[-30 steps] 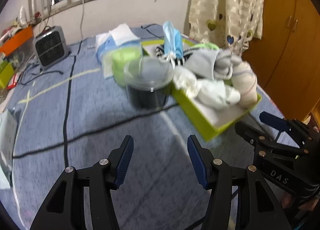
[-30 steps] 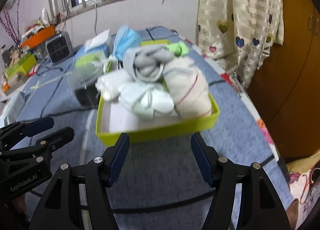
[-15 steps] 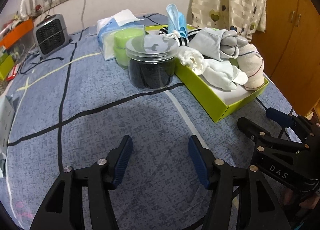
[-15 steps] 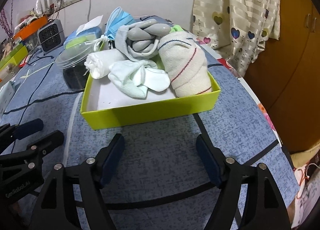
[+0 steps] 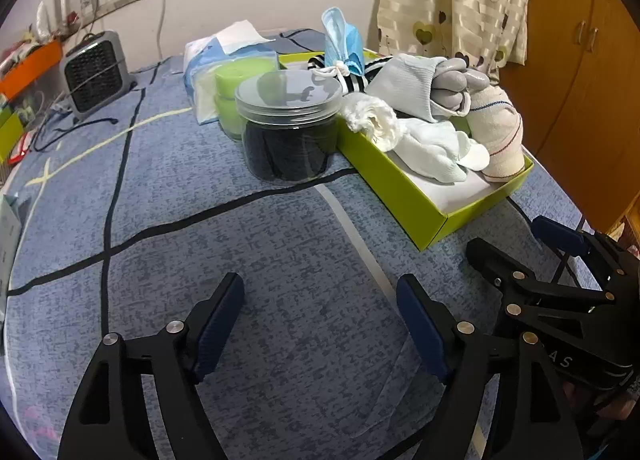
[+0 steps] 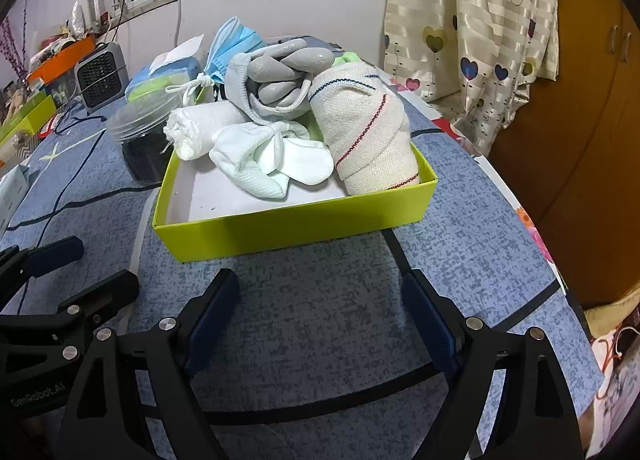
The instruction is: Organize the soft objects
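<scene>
Already both claws, left gripper and right gripper, are opening with nothing between the jaws, hovering over blue cloth short of the lime-green box. Ahead of the right gripper the cream striped towel roll and pale sock bundle are heaped loosely; a careless reach could topple them over the rim, or nudge the lidded jar ahead of the left gripper.
</scene>
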### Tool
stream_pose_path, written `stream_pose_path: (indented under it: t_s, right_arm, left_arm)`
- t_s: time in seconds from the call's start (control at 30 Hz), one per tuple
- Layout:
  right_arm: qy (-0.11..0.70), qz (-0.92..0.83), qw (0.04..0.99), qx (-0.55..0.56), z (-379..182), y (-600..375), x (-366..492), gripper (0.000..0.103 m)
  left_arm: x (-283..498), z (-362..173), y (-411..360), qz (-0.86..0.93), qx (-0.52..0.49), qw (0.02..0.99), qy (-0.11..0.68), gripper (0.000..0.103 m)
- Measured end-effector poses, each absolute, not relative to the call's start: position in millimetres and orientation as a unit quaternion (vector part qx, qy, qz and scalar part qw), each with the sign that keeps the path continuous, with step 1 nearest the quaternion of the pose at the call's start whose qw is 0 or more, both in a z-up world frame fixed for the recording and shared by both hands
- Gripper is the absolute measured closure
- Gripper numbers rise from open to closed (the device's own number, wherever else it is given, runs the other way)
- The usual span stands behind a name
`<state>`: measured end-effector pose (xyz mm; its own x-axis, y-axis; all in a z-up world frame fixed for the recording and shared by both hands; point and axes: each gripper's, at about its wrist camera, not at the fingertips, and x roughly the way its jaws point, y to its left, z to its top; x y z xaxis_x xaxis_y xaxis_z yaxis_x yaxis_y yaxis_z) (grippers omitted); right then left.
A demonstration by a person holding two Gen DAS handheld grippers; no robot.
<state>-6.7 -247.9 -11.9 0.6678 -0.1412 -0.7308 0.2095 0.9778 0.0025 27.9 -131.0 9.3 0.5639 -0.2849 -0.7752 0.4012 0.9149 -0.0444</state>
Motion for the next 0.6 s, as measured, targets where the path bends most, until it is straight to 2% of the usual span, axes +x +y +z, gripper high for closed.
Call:
stream_pose_path:
  t_s: [0.6]
  right_arm:
    - [0.396, -0.095, 0.913, 0.042, -12.2, -248.9, -6.8, 0.018]
  left_arm:
    - [26.9, 8.9, -132.9, -0.194, 0.074, 0.881, 0.424, 0.022]
